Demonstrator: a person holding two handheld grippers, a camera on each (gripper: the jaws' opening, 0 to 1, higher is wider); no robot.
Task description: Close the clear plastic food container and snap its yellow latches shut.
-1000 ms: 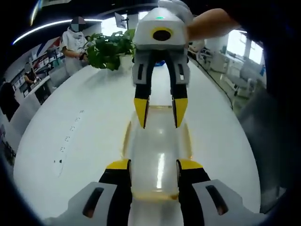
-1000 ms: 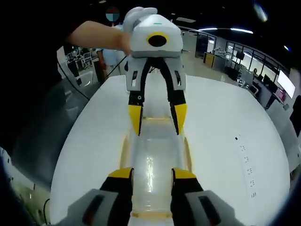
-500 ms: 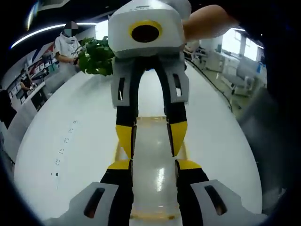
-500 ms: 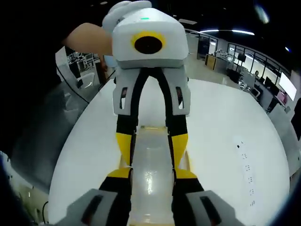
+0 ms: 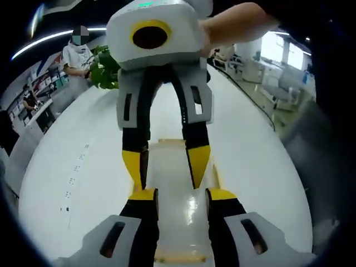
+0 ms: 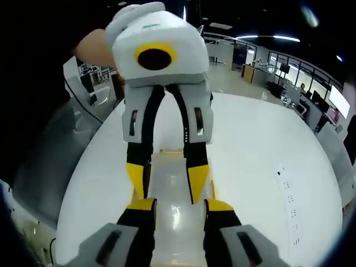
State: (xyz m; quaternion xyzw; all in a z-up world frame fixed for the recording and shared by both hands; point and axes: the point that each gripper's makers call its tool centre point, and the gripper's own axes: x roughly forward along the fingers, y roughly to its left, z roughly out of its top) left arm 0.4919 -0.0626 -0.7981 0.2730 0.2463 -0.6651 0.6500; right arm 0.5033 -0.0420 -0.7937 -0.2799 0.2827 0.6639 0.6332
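Our two claws have drawn close over the clear plastic food container with yellow latches (image 5: pixel 172 183) on the white tabletop (image 5: pixel 72 167); a second ago they stood well apart. The left claw (image 5: pixel 179 196) and right claw (image 6: pixel 178 207) both stand open, straddling the lid. The latches, we judge, are probably not yet snapped, though glare hides them.

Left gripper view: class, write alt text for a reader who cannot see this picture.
Two yellow-tipped grippers face each other over a clear plastic food container with yellow latches on a white table: the left gripper rises from below, jaws apart, and the right gripper reaches down from above, also open. A potted plant stands behind.
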